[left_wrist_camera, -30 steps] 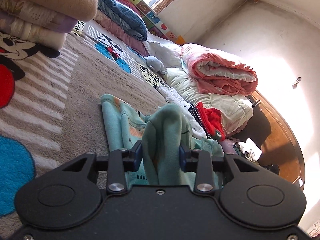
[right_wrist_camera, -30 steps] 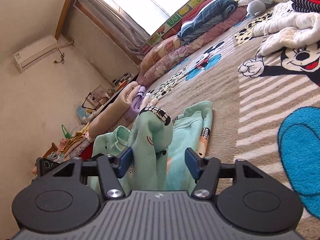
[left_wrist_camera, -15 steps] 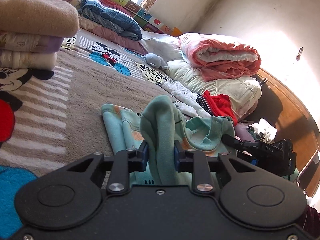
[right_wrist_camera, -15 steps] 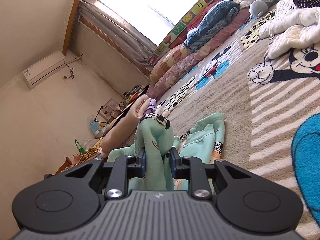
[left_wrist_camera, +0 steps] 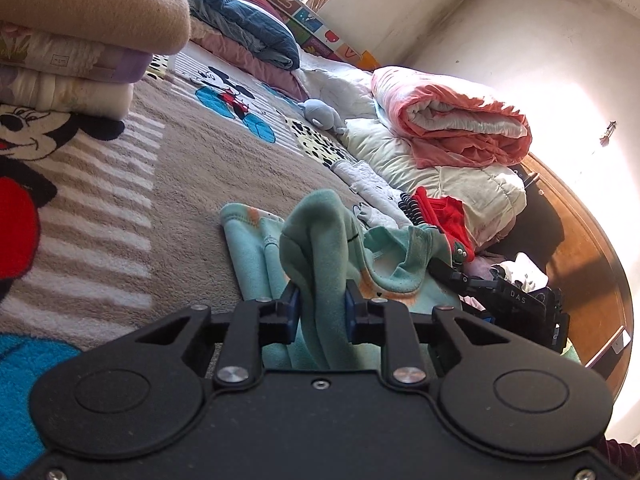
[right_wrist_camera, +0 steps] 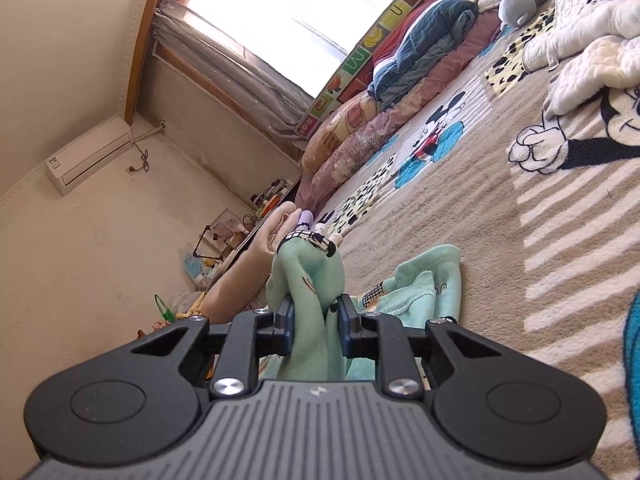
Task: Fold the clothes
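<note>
Left gripper [left_wrist_camera: 319,312]: fingers clamped on a raised bunch of the mint garment [left_wrist_camera: 320,248], low centre of its frame.
Right gripper [right_wrist_camera: 315,330]: fingers pinched on another bunch of the same garment [right_wrist_camera: 316,280], its checked trim at the top of the fold.
Garment: the rest lies crumpled on the blanket [left_wrist_camera: 192,176], spreading just beyond both grippers.
Blanket: beige with white stripes and cartoon-mouse prints, covering the bed.
Upper left, left view: stacked folded quilts [left_wrist_camera: 80,32] resting on the blanket.
Right of centre, left view: pink quilt [left_wrist_camera: 452,120] atop a cream one; red cloth [left_wrist_camera: 444,216] beside the garment's far edge.
Far, both views: grey plush toy [right_wrist_camera: 520,0] near the pillows.
In the way: the right gripper's black body [left_wrist_camera: 516,308] shows just past the garment at right of the left view.
Upper left, right view: window [right_wrist_camera: 288,12] and wall air conditioner [right_wrist_camera: 90,154].
</note>
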